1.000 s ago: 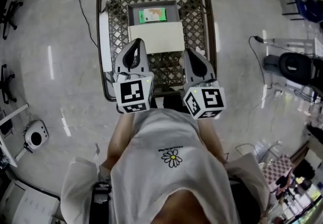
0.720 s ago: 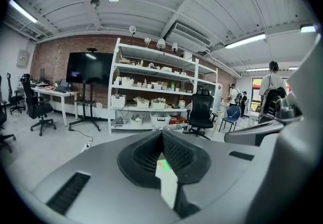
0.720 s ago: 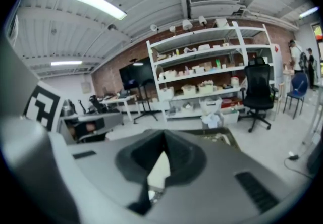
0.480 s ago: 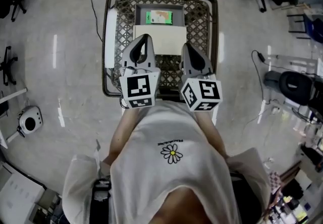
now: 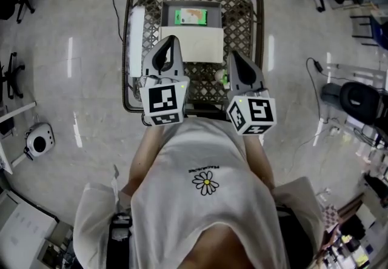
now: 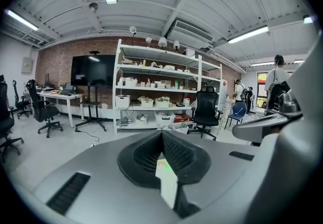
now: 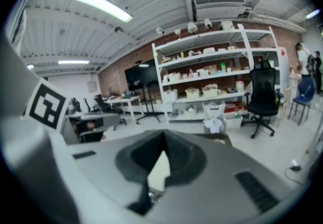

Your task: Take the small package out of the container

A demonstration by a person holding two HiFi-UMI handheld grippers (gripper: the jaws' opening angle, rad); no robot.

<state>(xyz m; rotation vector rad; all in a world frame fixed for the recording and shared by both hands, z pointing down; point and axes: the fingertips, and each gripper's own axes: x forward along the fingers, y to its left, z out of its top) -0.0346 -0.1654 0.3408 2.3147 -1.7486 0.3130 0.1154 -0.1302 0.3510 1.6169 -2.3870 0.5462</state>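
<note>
A pale, glossy floor lies all round a black basket. The basket is a rounded rectangle with a thick dark rim, and its walls and bottom are open diamond lattice. The person stands at the basket's near edge in a light shirt printed with a daisy; the line of writing above the flower is too small to read.

About the middle of the basket lies a flat white box, plain and matte. Beyond it, against the basket's far wall, sits a shallow grey tray. The small package lies flat in that tray, a green rectangle with a paler patch whose print cannot be read. A long white tube runs along the basket's left wall.

Both tongs are smooth grey shells with black ribbed pads, and each carries a cube of black-and-white square markers. They hover over the basket's near half. The left tongs are over the white box's near left corner, their pads meeting at the tips with nothing gripped. The right tongs are over bare lattice, likewise closed and empty. A small pale round thing lies on the basket's lattice just beside the right tongs.
</note>
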